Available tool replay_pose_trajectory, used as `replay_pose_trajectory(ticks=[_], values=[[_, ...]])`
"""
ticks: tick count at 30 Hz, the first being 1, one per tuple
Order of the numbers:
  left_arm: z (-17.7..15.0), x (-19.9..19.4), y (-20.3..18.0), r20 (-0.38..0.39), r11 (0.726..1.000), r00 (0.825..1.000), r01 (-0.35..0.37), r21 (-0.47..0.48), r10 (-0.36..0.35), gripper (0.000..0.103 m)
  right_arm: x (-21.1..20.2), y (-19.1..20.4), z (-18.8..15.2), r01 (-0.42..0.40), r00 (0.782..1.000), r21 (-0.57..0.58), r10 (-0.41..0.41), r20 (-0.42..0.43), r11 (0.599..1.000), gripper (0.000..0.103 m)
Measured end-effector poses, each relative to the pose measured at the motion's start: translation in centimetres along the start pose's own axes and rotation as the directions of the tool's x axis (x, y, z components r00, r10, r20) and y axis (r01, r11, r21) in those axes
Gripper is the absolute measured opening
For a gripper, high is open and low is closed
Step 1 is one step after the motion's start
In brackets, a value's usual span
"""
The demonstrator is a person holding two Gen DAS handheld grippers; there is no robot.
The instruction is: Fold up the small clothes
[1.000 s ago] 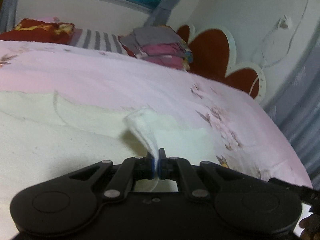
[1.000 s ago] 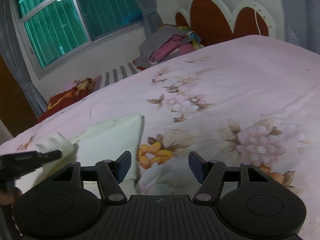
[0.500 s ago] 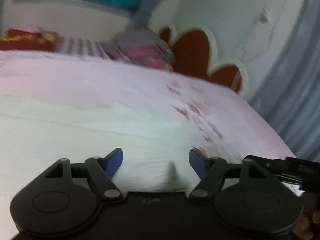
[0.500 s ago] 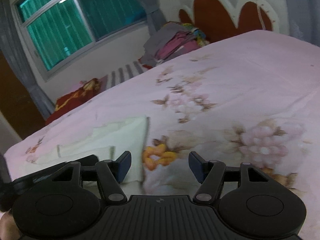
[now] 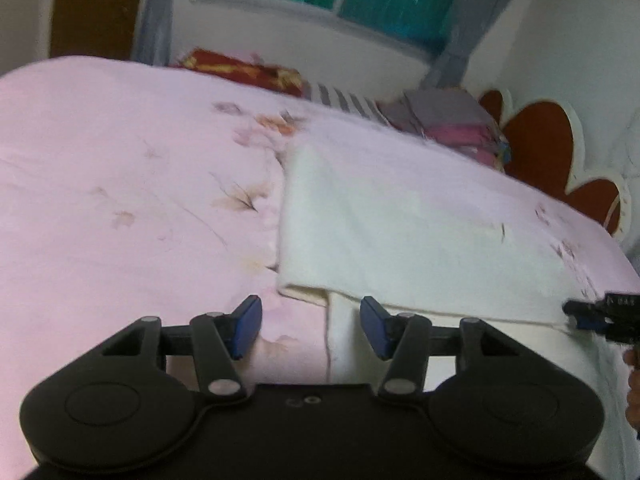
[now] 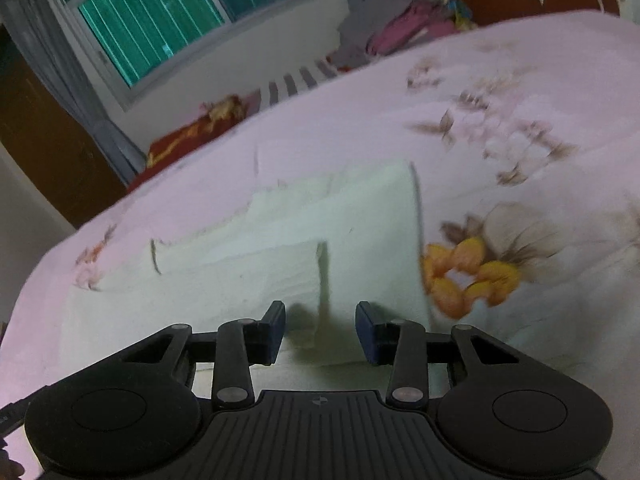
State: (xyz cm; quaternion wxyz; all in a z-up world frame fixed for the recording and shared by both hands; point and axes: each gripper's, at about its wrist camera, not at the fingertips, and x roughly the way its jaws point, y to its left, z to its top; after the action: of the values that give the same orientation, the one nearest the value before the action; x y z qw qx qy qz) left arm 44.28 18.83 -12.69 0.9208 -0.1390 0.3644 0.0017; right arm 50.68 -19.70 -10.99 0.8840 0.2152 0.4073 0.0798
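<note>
Moments earlier my left gripper (image 5: 310, 328) had pinched a raised corner of the cream garment (image 5: 408, 232); now it stood spread and empty, the cloth lying folded flat on the pink bedsheet (image 5: 120, 184). My right gripper (image 6: 320, 330) hovered low, also parted, over an inner fold edge, suggesting another fold was due.

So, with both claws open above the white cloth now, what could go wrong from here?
1. The left claw straddles the edge of the white cloth; closing there may also pinch the pink bedsheet.
2. The right claw hangs over a layered fold edge; it might catch only the top layer, so the fold could open.
3. Both views are blurred, so aim may be off.
</note>
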Motion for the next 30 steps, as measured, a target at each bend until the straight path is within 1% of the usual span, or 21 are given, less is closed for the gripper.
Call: replay_pose_trajectory(ticks=[1, 3, 5, 6, 7, 8, 10, 11, 13, 14, 15, 16, 17, 18, 20, 26, 30], values=[[0.1, 0.6, 0.0, -0.015, 1.0, 1.0, -0.006, 0.012, 0.007, 0.048, 0.3, 0.2, 0.0, 0.007, 1.0, -0.01, -0.007, -0.001, 1.0, 0.04], [0.1, 1.4, 0.0, -0.006, 1.0, 1.0, -0.015, 0.02, 0.015, 0.047, 0.7, 0.9, 0.1, 0.016, 1.0, -0.041, -0.016, -0.002, 0.999, 0.04], [0.2, 1.9, -0.1, -0.004, 1.0, 1.0, -0.016, 0.019, 0.016, 0.042, 1.2, 1.5, 0.0, 0.024, 1.0, -0.061, -0.024, 0.001, 0.998, 0.04], [0.3, 2.1, -0.1, -0.005, 1.0, 1.0, -0.019, 0.024, 0.019, 0.04, 1.4, 1.8, -0.1, 0.032, 0.999, -0.08, -0.031, 0.006, 0.996, 0.035], [0.5, 2.3, 0.0, -0.007, 0.999, 1.0, -0.017, 0.028, 0.018, 0.038, 1.6, 2.1, -0.1, 0.033, 0.999, -0.1, -0.033, 0.007, 0.994, 0.013], [0.3, 2.2, -0.1, -0.008, 0.999, 1.0, -0.016, 0.032, 0.016, 0.037, 1.8, 2.4, -0.1, 0.034, 0.999, -0.118, -0.034, 0.004, 0.992, 0.01], [0.4, 2.0, 0.3, -0.014, 0.999, 1.0, -0.007, 0.038, 0.008, 0.035, 1.7, 2.8, 0.1, 0.039, 0.999, -0.15, -0.037, 0.017, 0.988, 0.006], [0.5, 2.0, 0.2, -0.017, 0.999, 1.0, -0.006, 0.05, 0.007, 0.035, 1.2, 3.0, 0.2, 0.044, 0.999, -0.167, -0.038, 0.038, 0.985, 0.006], [0.6, 2.1, 0.2, -0.021, 0.998, 1.0, -0.004, 0.064, 0.005, 0.035, -0.7, 2.9, 0.6, 0.062, 0.992, -0.165, -0.043, 0.119, 0.984, 0.006], [0.6, 2.3, 0.1, -0.022, 0.998, 1.0, -0.003, 0.067, 0.005, 0.035, -1.7, 2.5, 0.9, 0.087, 0.984, -0.147, -0.062, 0.165, 0.985, 0.006], [0.5, 2.3, 0.0, -0.022, 0.998, 1.0, -0.003, 0.069, 0.005, 0.035, -2.4, 1.8, 1.0, 0.115, 0.977, -0.12, -0.091, 0.193, 0.986, 0.006], [0.5, 2.3, 0.0, -0.023, 0.998, 1.0, -0.004, 0.07, 0.005, 0.035, -2.4, 1.1, 1.0, 0.133, 0.975, -0.106, -0.111, 0.19, 0.985, 0.006], [0.5, 2.3, 0.0, -0.024, 0.997, 1.0, -0.005, 0.073, 0.007, 0.035, -2.0, 0.4, 1.0, 0.135, 0.98, -0.103, -0.118, 0.159, 0.985, 0.006], [0.5, 2.3, -0.1, -0.025, 0.997, 1.0, -0.006, 0.075, 0.008, 0.035, -1.6, -0.1, 0.8, 0.131, 0.984, -0.098, -0.118, 0.133, 0.987, 0.006], [0.5, 2.3, -0.1, -0.026, 0.997, 1.0, -0.005, 0.073, 0.007, 0.035, -1.2, -0.5, 0.3, 0.129, 0.986, -0.102, -0.117, 0.116, 0.986, 0.006], [0.6, 2.3, -0.1, -0.03, 0.998, 1.0, -0.004, 0.069, 0.006, 0.035, -0.9, -0.9, 0.0, 0.132, 0.986, -0.094, -0.121, 0.114, 0.987, 0.006], [0.6, 2.3, -0.1, -0.03, 0.998, 1.0, -0.004, 0.069, 0.006, 0.035, -1.8, -0.7, 0.3, 0.148, 0.978, -0.105, -0.13, 0.161, 0.983, 0.006]])
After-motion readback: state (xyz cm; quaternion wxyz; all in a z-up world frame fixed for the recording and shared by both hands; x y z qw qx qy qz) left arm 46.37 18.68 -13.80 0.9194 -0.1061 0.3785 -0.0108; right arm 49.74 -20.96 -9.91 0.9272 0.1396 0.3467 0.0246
